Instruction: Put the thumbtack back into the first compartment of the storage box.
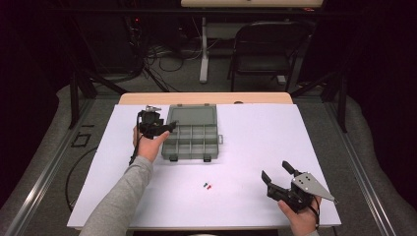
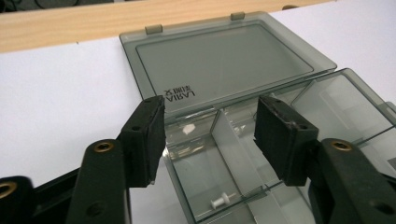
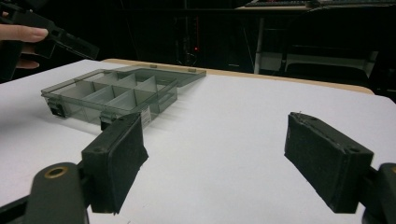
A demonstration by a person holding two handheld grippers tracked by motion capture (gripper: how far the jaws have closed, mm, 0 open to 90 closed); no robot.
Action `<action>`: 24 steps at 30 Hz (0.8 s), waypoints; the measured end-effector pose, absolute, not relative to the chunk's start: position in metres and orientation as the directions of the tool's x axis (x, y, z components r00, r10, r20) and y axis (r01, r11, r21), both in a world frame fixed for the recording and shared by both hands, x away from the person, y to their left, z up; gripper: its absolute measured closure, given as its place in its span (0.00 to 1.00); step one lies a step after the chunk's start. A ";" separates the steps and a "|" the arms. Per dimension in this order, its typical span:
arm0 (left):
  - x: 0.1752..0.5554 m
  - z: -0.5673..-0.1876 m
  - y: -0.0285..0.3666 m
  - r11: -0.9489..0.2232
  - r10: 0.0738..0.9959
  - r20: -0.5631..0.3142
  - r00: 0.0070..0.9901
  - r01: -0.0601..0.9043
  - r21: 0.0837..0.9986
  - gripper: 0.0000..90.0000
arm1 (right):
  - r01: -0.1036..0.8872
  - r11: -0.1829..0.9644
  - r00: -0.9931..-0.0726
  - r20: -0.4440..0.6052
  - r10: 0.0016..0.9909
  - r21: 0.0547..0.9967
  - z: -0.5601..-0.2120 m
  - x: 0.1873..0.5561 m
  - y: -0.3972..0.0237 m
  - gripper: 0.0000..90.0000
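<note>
A smoky clear compartment box (image 1: 192, 141) lies open on the white table cover, its lid (image 2: 224, 60) folded flat at the far side. My left gripper (image 1: 168, 128) hovers over the box's left edge, open, its pads (image 2: 148, 135) apart above a left compartment with nothing between them. A white pushpin (image 2: 221, 202) lies on that compartment's floor. A green and a red pushpin (image 1: 207, 186) lie on the cover nearer the person. My right gripper (image 1: 275, 170) rests at the front right, open and holding nothing (image 3: 215, 122), facing the box (image 3: 112, 93).
The white cover (image 1: 255, 132) spans a wooden table (image 1: 147, 98) whose far edge shows behind the lid. A folding chair (image 1: 268, 46) and cables stand on the floor beyond. The person's left sleeve (image 1: 118, 196) reaches in from the bottom.
</note>
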State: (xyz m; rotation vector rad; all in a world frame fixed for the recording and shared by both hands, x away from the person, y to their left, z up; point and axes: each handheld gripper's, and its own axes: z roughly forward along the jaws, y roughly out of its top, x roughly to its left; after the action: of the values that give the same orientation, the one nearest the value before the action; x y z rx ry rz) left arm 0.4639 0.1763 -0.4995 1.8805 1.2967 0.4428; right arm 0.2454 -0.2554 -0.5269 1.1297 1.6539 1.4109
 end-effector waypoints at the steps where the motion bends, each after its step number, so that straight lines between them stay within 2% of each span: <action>1: 0.462 -0.498 0.177 -0.162 0.895 -0.150 0.421 0.618 0.769 0.45 | 0.185 0.036 -0.394 0.041 0.918 0.982 -0.527 0.245 -0.255 0.22; 10: 0.429 -0.484 0.178 -0.149 0.830 -0.208 0.518 0.565 0.812 0.42 | 0.185 0.038 -0.390 0.038 0.920 0.982 -0.527 0.245 -0.255 0.22; 16: 0.391 -0.481 0.172 -0.197 0.786 -0.179 0.592 0.514 0.835 0.42 | 0.179 0.040 -0.390 0.034 0.920 0.983 -0.526 0.245 -0.255 0.21; 24: 0.356 -0.486 0.173 -0.236 0.761 -0.151 0.631 0.486 0.841 0.41 | 0.173 0.045 -0.392 0.027 0.920 0.984 -0.526 0.244 -0.254 0.21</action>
State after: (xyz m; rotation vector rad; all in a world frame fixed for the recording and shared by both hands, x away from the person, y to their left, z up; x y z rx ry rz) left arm 0.3563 0.1730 -0.4861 1.8945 0.9905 0.3599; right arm 0.2439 -0.2544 -0.5257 1.1163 1.6494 1.4042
